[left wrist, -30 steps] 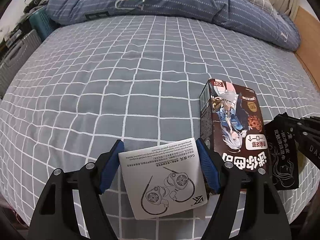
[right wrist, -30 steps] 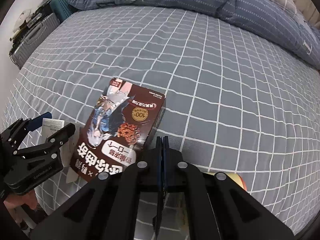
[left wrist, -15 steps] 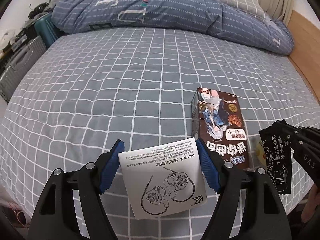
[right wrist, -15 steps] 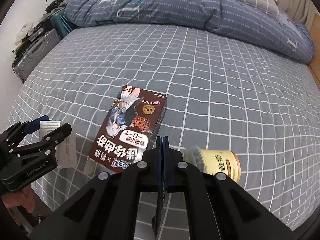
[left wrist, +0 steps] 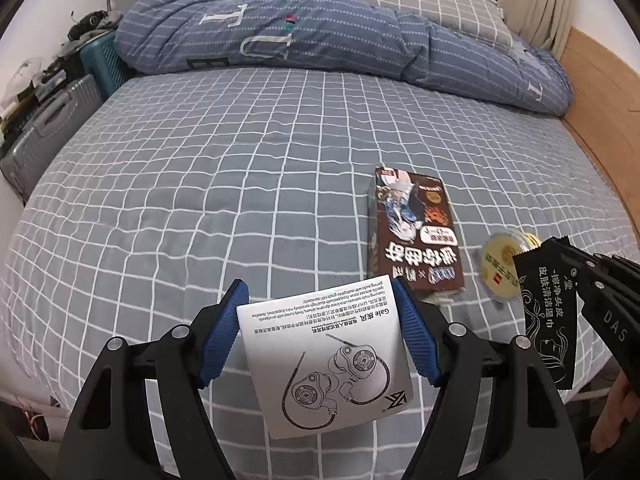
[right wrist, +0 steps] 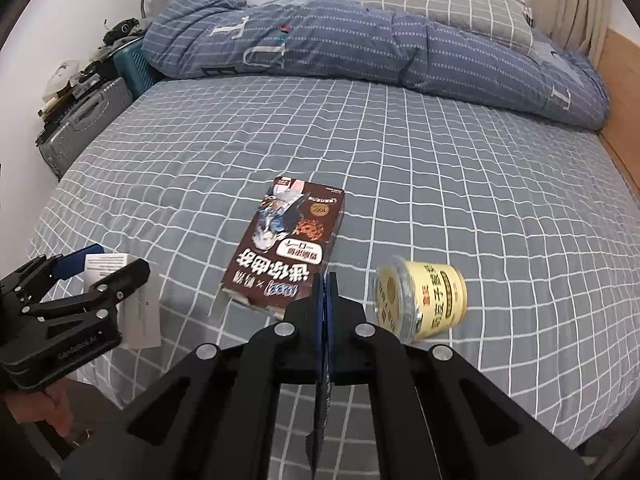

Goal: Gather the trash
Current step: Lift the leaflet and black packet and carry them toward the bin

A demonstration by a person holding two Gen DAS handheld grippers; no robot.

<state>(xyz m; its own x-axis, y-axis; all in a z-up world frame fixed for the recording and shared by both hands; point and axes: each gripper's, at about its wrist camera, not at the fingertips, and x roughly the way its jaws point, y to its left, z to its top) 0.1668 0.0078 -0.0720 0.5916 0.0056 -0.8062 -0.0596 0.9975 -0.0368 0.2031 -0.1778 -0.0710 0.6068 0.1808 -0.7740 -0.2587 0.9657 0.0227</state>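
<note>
Bed (left wrist: pixel 240 184) w/ box (left wrist: pixel 414 236) at 1 o'clock, cup (right wrist: pixel 420 300) beside. Left hand-held gripper (left wrist: pixel 320 340) clamps leaflet (left wrist: pixel 324 360), right hand-held gripper (right wrist: pixel 325 312) pinches sachet (left wrist: pixel 550 316), prob. for binning.

Matt paper leaflet (left wrist: pixel 326 354), cloth bedsheet (left wrist: pixel 240 184)

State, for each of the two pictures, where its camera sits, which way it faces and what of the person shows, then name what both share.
Left wrist: behind the left gripper, facing up the bed; its fingers hold a leaflet.
Right wrist: behind the right gripper, facing likewise; it pinches a black sachet; a hand shows.
Shared: brown box, yellow cup, quilt.
</note>
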